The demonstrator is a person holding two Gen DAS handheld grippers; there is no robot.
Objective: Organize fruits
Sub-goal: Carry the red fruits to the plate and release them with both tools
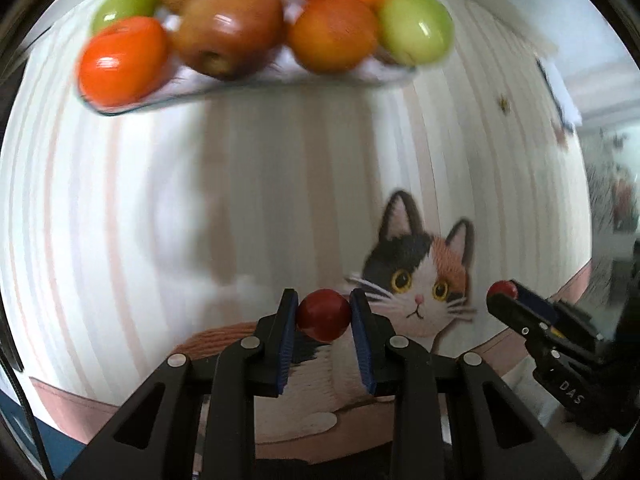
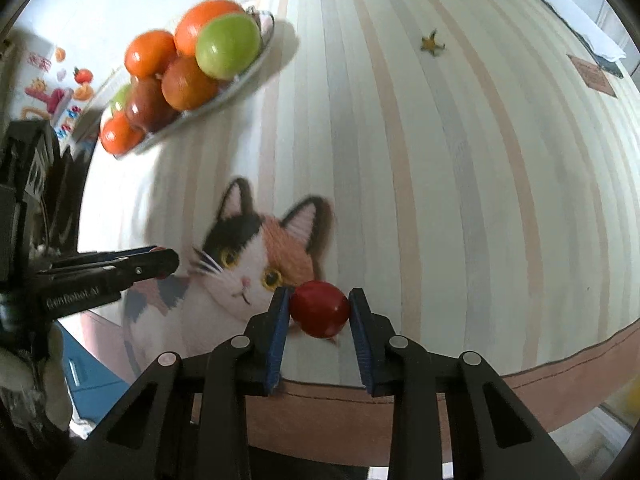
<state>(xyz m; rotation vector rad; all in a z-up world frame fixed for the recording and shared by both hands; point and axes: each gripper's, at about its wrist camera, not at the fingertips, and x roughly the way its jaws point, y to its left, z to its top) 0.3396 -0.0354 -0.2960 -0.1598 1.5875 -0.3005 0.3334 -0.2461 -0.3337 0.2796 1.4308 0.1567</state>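
My left gripper (image 1: 324, 303) is shut on a small round red fruit (image 1: 323, 320), held just above the striped cloth. To its right, my right gripper (image 1: 505, 299) pinches a second small red fruit (image 1: 502, 289). In the right wrist view that right gripper (image 2: 320, 297) is shut on its red fruit (image 2: 319, 314) over the cat picture. The left gripper (image 2: 170, 261) comes in from the left there, its fruit almost hidden. A glass plate (image 1: 192, 95) (image 2: 258, 66) piled with several orange, green and brown-red fruits stands farther back on the table.
A striped tablecloth with a calico cat picture (image 2: 256, 264) covers the table, and its brown border (image 2: 520, 392) marks the near edge. A small star-shaped thing (image 2: 432, 43) lies on the cloth. A card (image 2: 592, 74) lies at the far right. Something blue (image 2: 88, 376) sits below the edge.
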